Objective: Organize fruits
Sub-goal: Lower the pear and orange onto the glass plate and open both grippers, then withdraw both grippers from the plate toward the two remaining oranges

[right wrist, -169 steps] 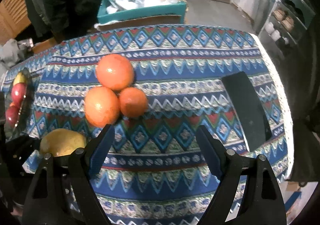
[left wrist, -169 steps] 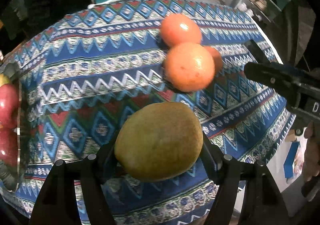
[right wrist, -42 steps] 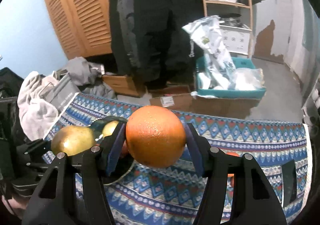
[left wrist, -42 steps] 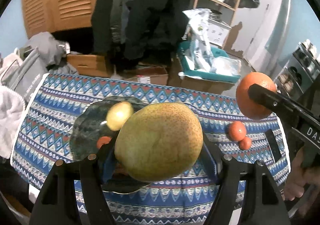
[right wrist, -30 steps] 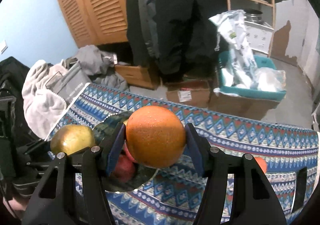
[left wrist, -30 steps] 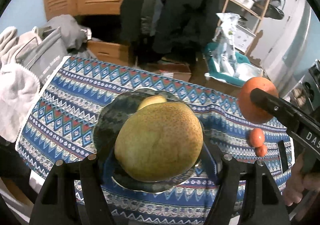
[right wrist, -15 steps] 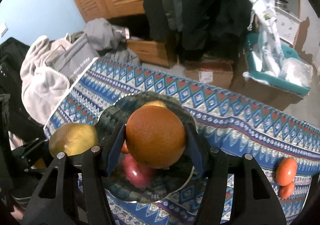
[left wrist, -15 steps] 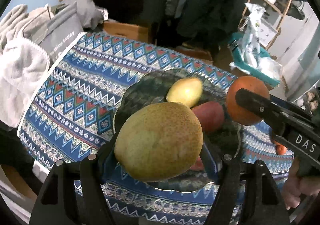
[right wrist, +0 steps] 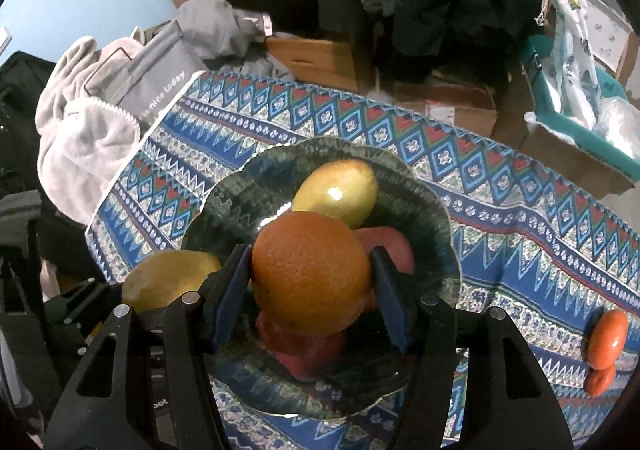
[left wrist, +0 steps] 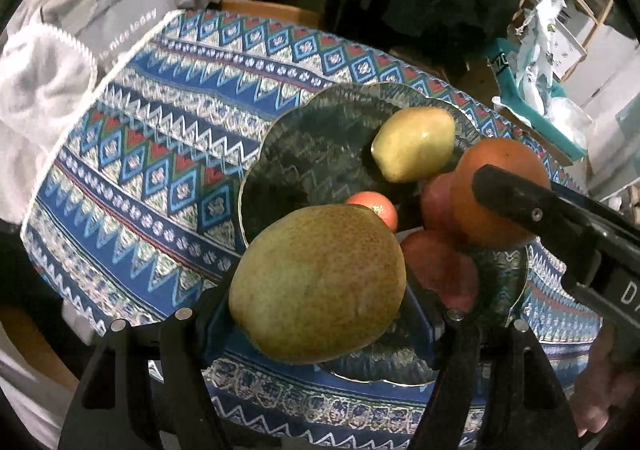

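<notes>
1. Fingers of the left gripper [left wrist: 320,314] are clamped on a speckled pear [left wrist: 318,282]; the right gripper [right wrist: 310,290] has a big orange [right wrist: 310,274] squeezed between its pads. Both hang over the dark plate [right wrist: 224,206].
2. Plate's crowded: yellow pear [right wrist: 338,190], red apples [left wrist: 444,266], small tangerine [left wrist: 374,208]. Its left half looks bare.
3. Two tangerines [right wrist: 608,336] sit far right on the worktop [left wrist: 160,154], whose left edge meets a grey towel [right wrist: 86,142].

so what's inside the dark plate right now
On the dark plate: a yellow-green fruit, red fruits and a small orange one. The held orange and pear cover the plate's near part, so what lies there is hidden.
</notes>
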`<state>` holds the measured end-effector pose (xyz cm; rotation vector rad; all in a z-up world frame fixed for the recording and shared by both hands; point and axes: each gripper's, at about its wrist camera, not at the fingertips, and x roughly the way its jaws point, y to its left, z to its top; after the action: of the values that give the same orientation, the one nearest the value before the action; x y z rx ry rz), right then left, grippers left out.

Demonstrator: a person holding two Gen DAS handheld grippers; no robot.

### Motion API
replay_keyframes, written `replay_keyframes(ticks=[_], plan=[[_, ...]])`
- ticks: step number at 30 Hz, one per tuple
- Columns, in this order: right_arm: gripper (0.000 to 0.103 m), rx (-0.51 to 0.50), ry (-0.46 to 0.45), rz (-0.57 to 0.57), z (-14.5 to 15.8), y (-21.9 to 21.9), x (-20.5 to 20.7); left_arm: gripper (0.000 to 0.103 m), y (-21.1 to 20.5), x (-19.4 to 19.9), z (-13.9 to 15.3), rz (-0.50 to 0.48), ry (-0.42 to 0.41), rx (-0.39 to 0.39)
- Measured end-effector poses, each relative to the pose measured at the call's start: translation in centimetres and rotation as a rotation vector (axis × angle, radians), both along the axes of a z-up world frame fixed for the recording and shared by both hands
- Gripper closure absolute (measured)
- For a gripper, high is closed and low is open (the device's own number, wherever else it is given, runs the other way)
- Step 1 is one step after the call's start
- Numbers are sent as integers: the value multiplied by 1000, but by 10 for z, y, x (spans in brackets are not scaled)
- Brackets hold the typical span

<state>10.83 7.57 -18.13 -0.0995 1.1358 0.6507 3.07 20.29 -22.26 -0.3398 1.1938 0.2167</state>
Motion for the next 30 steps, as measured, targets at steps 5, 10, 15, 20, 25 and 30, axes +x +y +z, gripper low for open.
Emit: replay_keyframes(ticks=[5,10,15,20,25,30], plan=[[41,0,17,7,-5,4,0,29,-2,0,-7,5,20,24],[39,42,-2,-4,1,1,-1,24,-9,2,5,-17,-23,103],[38,62,-29,-32,15,-5,1,24,-6,-2,16,-9,-40,129],[37,74,-46,-61,24,-18,2,24,-4,-7,33,6,-83,108],[37,68,-79,-84,37,-32,-3,24,-10,-9,50,4,-130,106],[33,28,-156,-99,53,-46,-12,24,-22,-10,62,-26,-167,130]])
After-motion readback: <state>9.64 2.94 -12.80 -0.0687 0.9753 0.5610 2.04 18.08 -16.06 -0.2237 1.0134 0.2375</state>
